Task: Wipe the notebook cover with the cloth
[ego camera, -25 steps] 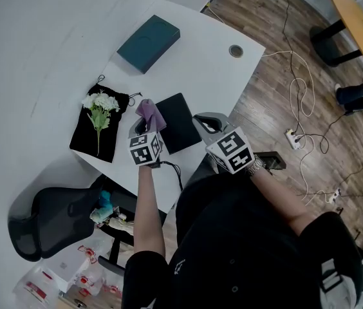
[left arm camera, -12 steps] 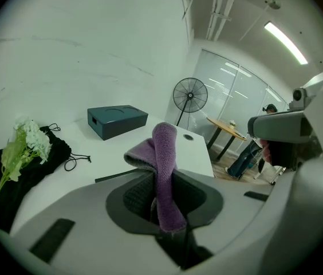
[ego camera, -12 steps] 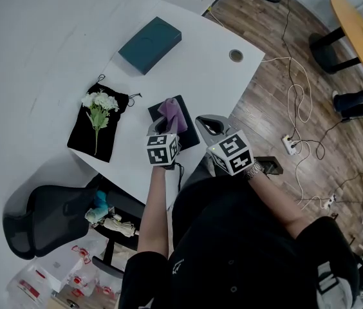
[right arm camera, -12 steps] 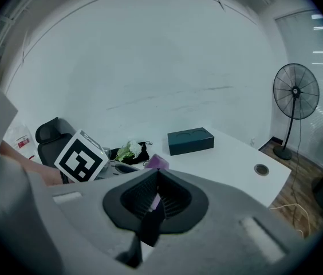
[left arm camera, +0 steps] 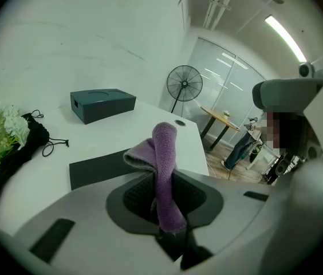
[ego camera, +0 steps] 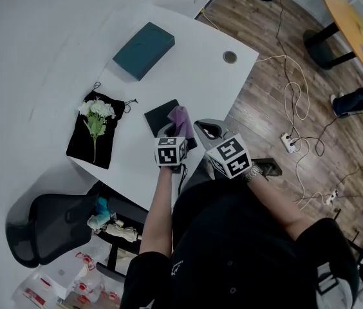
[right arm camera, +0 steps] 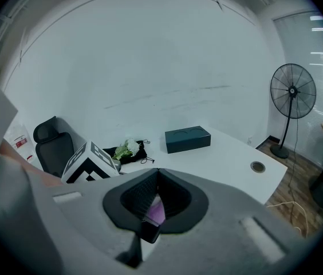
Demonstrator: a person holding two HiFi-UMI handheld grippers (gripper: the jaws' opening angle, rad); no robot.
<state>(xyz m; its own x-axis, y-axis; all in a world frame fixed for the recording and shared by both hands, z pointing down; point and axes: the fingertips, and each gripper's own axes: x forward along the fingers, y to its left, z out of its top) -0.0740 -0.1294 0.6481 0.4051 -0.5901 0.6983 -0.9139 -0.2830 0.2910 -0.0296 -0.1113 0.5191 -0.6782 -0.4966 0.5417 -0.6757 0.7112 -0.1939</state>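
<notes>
A black notebook (ego camera: 161,114) lies flat on the white table (ego camera: 194,63), near its front edge. My left gripper (ego camera: 176,134) is shut on a purple cloth (ego camera: 181,119) over the notebook's right part. In the left gripper view the cloth (left arm camera: 164,145) stands up out of the jaws, its folded end drooping toward the notebook (left arm camera: 98,166); I cannot tell whether it touches the cover. My right gripper (ego camera: 206,127) hovers just right of the notebook, jaws together and empty. In the right gripper view a bit of the cloth (right arm camera: 156,212) shows behind that gripper (right arm camera: 156,174).
A teal box (ego camera: 143,50) sits at the table's far side. White flowers (ego camera: 95,116) lie on a black pouch (ego camera: 91,139) at the left. A cable grommet (ego camera: 230,57) is at the far right corner. An office chair (ego camera: 46,227) and cables (ego camera: 297,108) are on the floor.
My left gripper has carried the cloth rightward, from the notebook's left edge across the cover to its right part. The right gripper has stayed in about the same place.
</notes>
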